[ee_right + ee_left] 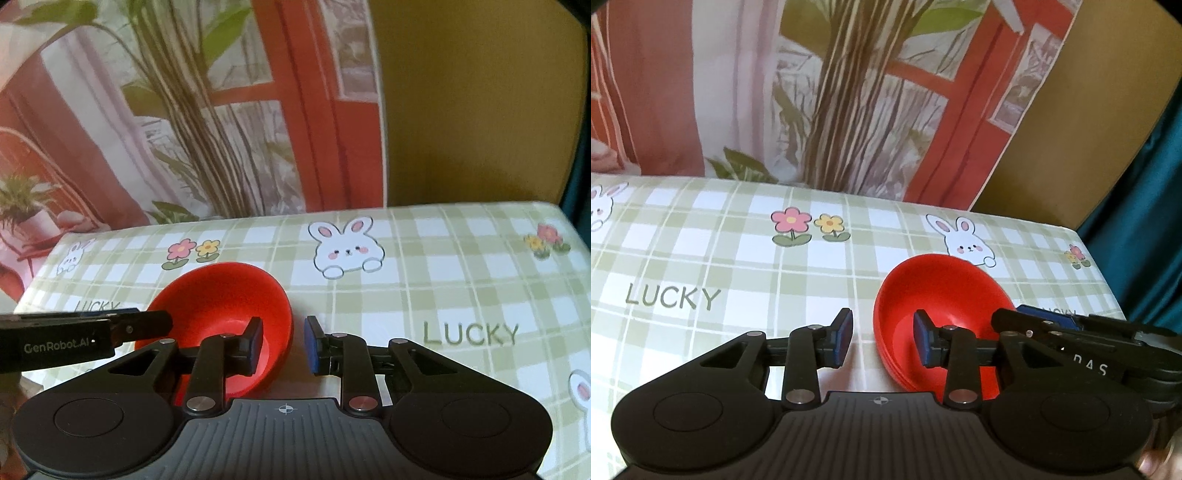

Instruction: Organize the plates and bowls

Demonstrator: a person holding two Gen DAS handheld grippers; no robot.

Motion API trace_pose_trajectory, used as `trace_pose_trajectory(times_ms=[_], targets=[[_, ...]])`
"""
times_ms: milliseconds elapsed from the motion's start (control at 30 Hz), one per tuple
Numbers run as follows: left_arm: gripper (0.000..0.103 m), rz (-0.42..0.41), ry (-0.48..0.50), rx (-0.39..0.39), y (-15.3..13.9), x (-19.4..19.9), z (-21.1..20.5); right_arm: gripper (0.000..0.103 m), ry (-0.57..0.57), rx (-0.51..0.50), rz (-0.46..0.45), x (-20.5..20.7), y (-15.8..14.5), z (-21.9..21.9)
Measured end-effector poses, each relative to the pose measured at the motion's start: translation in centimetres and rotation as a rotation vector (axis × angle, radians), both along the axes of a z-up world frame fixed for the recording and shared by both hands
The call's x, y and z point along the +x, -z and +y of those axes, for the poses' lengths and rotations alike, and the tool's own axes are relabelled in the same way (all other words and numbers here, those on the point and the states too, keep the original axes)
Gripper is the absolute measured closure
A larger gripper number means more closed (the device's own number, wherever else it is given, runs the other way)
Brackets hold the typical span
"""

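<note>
The red bowls (938, 317) are stacked on the bench (738, 266) for tidiness; both tongs (882, 339) (282, 345) are spread astride the rim, nothing pinched.

Left gripper (882, 338) and right gripper (283, 341): black plastic bodies, ribbed grey centre plate with crosshair mark, 2 blue-padded fingers (921, 338) each, silver pivot screws, white "GenRobot.AI" lettering on side.

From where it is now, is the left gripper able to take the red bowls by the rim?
Probably yes. The left gripper is open and already straddles the near left rim of the red bowls, one finger inside and one outside. Nothing blocks it; the right gripper straddles the opposite rim.
</note>
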State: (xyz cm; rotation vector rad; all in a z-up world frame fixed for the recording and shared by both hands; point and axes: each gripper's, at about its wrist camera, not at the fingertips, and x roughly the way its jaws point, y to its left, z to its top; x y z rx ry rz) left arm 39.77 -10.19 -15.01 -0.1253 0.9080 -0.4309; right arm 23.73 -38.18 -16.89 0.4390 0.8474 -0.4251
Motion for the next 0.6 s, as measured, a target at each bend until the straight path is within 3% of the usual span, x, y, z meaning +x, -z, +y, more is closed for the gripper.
trace_pose_trajectory(times_ms=[500, 600], targets=[[0.066, 0.057, 0.013, -0.033, 1.9, 0.1, -0.4, 0.084, 0.054, 0.093, -0.046, -0.8, 1.7, 0.5], [0.074, 0.053, 0.014, -0.054, 1.9, 0.0, -0.4, 0.087, 0.067, 0.096, -0.054, -1.0, 1.7, 0.4]])
